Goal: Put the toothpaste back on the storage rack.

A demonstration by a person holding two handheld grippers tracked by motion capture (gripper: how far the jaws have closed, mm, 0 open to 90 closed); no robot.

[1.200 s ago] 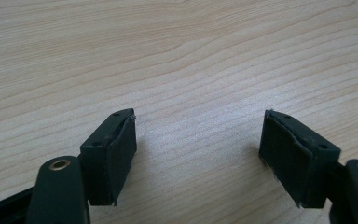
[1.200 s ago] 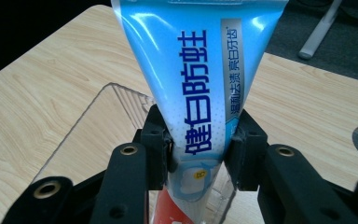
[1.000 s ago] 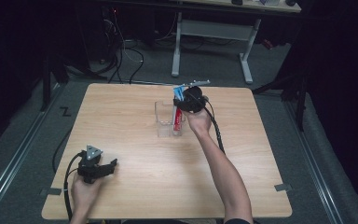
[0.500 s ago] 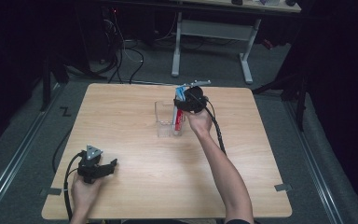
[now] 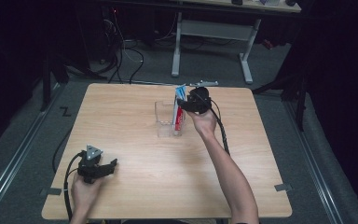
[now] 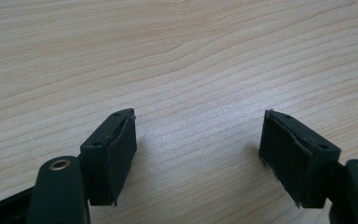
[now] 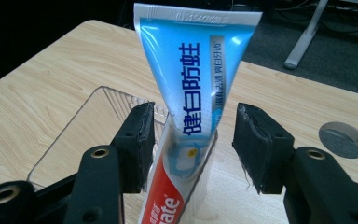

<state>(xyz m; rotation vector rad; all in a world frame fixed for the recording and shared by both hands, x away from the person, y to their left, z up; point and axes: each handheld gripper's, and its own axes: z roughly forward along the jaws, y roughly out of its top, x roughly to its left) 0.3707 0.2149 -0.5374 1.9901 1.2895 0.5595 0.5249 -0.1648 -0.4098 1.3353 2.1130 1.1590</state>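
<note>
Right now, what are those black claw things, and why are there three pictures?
A person sits at a wooden table with a squeeze tool in each hand. One picture looks down from above. The other two come from small cameras riding on the tools. The left gripper rests low over bare wood, fingers wide apart, holding nothing. The right gripper has just been opening: a toothpaste tube stands between its fingers, with gaps on both sides. The tube stands upright in a clear box.
</note>
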